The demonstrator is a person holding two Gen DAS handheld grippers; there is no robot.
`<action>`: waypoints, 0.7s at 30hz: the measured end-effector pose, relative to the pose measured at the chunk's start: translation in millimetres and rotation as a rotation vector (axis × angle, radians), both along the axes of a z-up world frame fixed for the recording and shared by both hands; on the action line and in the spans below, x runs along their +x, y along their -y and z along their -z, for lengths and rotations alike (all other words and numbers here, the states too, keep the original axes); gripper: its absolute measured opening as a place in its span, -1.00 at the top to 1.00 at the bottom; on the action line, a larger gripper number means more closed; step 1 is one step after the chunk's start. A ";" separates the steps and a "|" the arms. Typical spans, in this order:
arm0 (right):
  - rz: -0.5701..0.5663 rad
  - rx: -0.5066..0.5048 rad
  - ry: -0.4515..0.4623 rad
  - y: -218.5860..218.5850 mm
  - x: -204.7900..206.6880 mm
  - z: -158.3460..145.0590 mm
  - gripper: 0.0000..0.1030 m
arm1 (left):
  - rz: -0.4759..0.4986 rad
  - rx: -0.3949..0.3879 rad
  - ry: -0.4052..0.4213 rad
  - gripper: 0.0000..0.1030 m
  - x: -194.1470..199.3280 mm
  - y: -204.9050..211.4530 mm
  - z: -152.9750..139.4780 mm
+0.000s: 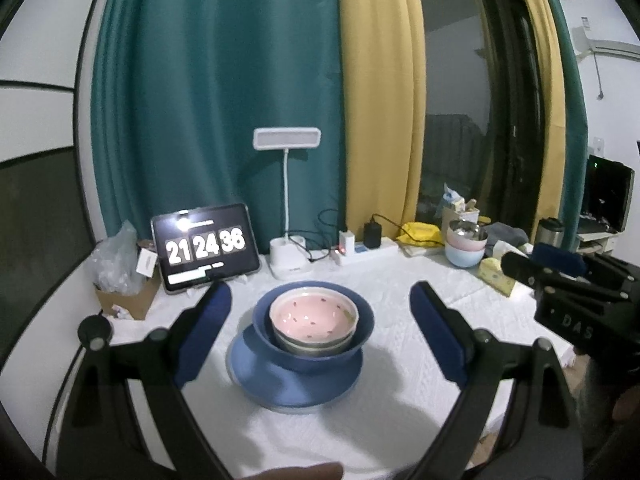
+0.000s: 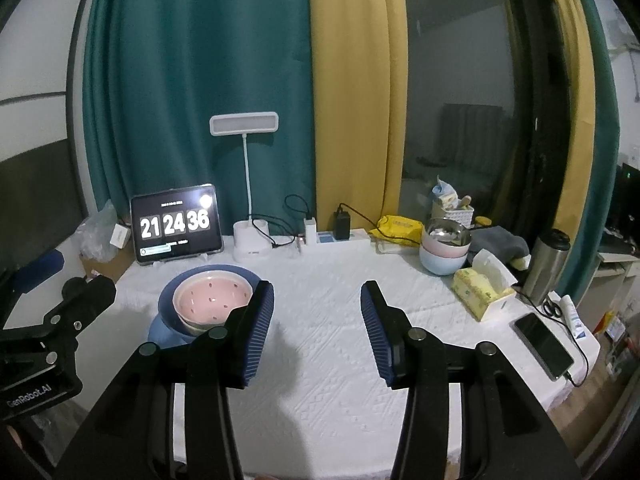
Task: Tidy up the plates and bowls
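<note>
Ceramic stack, centre of the white tablecloth [image 1: 400, 420]: a pink bowl [image 1: 312, 314] with small dark specks sits inside another pale bowl, of which only the side shows. Both are nested in a deep blue bowl [image 1: 360, 344], which stands on a blue plate [image 1: 280, 384]. The stack appears upright and settled on the cloth.

Left gripper [image 1: 320, 300]: jaws spread wide, 1 blue pad to each side of the stack. The pads touch none of the dishes, and nothing is held.

Right gripper [image 2: 317, 304]: jaws partly spread over bare cloth to the right of the stack, nothing between the pads. From the left wrist view its black body shows at the right edge.

Second stack, far right of the table: a steel bowl [image 2: 446, 234] on a pink one, over a pale blue one, well apart from the main stack.

Far edge, left to right: a tablet [image 2: 176, 224] showing 21 24 36, a white desk lamp [image 2: 250, 240], a power strip with chargers [image 2: 340, 232] and a yellow packet [image 2: 400, 226].

Right side: a tissue box [image 2: 480, 286], a steel flask [image 2: 546, 266] and a phone [image 2: 542, 346] on a cable at the near right corner.

Behind the table hang teal and yellow curtains [image 2: 352, 80].
</note>
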State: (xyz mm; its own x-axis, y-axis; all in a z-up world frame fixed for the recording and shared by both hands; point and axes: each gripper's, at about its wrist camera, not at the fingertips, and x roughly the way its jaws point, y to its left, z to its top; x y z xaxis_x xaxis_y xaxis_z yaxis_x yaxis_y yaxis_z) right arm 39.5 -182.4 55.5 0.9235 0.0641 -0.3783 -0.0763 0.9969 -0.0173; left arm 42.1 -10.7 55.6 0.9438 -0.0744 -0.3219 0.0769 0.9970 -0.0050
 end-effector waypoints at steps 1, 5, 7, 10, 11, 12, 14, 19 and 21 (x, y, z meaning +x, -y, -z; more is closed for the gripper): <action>-0.001 0.001 0.004 0.3 -1.3 -1.3 0.04 | -0.002 -0.002 0.004 -0.78 -1.0 0.0 -1.2; -0.003 0.006 0.016 1.0 -5.3 -5.4 -0.01 | -0.020 -0.004 0.015 -0.78 -2.9 -0.8 -4.9; -0.004 0.007 0.021 1.2 -6.8 -7.1 -0.02 | -0.024 -0.010 0.016 -0.78 -3.3 -2.0 -6.7; -0.004 0.010 0.025 1.8 -7.5 -8.8 -0.03 | -0.030 -0.012 0.016 -0.78 -3.6 -3.4 -7.5; -0.005 0.010 0.025 1.8 -8.1 -8.7 -0.04 | -0.031 -0.013 0.014 -0.78 -3.0 -3.6 -7.3; -0.004 0.010 0.025 1.9 -8.1 -8.6 -0.04 | -0.030 -0.013 0.010 -0.78 -2.4 -3.5 -6.9; -0.005 0.009 0.025 2.2 -8.2 -8.5 -0.04 | -0.030 -0.013 0.007 -0.79 -2.5 -3.4 -6.3; -0.005 0.009 0.024 1.7 -8.7 -8.9 -0.04 | -0.031 -0.016 0.005 -0.78 -2.9 -3.6 -6.9; -0.005 0.010 0.023 1.5 -8.6 -8.6 -0.04 | -0.034 -0.020 0.001 -0.79 -2.5 -3.4 -6.0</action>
State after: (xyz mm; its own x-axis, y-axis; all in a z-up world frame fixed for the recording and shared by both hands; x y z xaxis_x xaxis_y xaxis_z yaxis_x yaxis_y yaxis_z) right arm 30.9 -183.9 64.1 0.9318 0.0724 -0.3558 -0.0808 0.9967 -0.0087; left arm 39.7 -7.3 61.6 0.9461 -0.0489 -0.3202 0.0433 0.9988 -0.0245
